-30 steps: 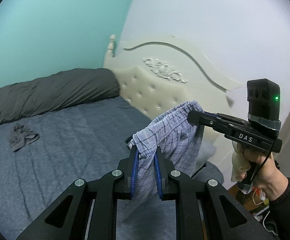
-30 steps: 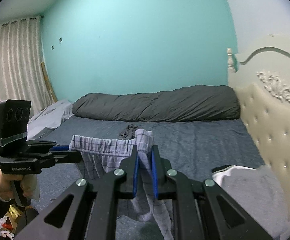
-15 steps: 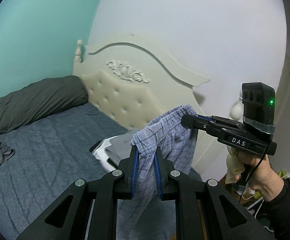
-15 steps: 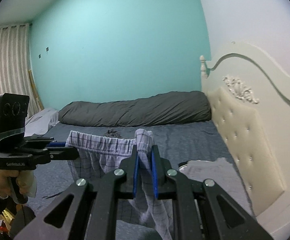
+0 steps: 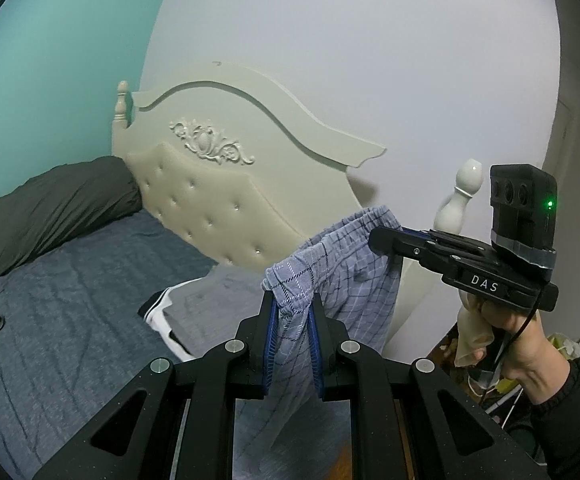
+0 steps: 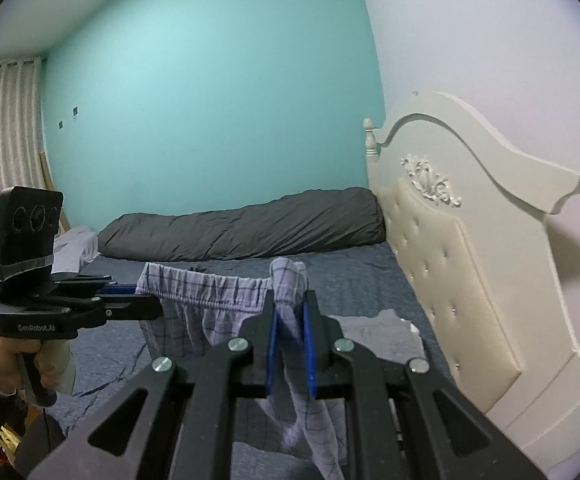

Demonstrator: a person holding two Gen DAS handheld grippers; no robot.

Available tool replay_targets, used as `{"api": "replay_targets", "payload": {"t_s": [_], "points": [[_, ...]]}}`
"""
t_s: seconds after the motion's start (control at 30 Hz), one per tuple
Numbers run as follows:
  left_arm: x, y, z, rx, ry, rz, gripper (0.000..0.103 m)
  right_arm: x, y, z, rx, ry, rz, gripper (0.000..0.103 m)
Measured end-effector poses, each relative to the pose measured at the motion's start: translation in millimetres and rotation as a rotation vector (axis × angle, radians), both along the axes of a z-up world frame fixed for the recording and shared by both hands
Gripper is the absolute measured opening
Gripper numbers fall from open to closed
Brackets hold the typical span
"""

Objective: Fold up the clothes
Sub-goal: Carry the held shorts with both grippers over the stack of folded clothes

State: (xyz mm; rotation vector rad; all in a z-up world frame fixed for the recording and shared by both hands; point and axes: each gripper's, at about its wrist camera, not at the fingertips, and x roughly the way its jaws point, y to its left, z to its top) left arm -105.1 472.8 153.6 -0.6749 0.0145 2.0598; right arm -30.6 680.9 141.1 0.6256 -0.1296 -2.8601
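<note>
Blue-grey bed (image 6: 369,280), cream headboard (image 6: 469,248) right, teal wall (image 6: 210,100) far, my left hand-held gripper (image 5: 293,312) and right hand-held gripper (image 6: 290,320) level, each grasping the checked shorts (image 6: 210,304) waistband.

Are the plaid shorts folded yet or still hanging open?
Unfolded: the plaid shorts hang by the waistband between the left hand-held gripper and right hand-held gripper, above the bed.

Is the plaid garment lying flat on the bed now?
No, the plaid shorts hang above the bed, stretched by the waistband between the left gripper and right gripper.
</note>
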Motion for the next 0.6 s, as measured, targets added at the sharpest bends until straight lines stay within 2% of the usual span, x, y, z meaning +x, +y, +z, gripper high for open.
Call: {"api": "replay_targets", "payload": {"t_s": [0.3, 0.6], "points": [[-8.1, 32.2, 3.3, 0.000, -0.001, -0.022, 0.015, 1.4, 33.9, 5.5, 0.000, -0.006, -0.040, 0.011], [-31.2, 57.7, -7.3, -0.018, -0.020, -0.030, 0.015, -17.2, 58.9, -6.0, -0.007, -0.037, -0.063, 0.011]]}}
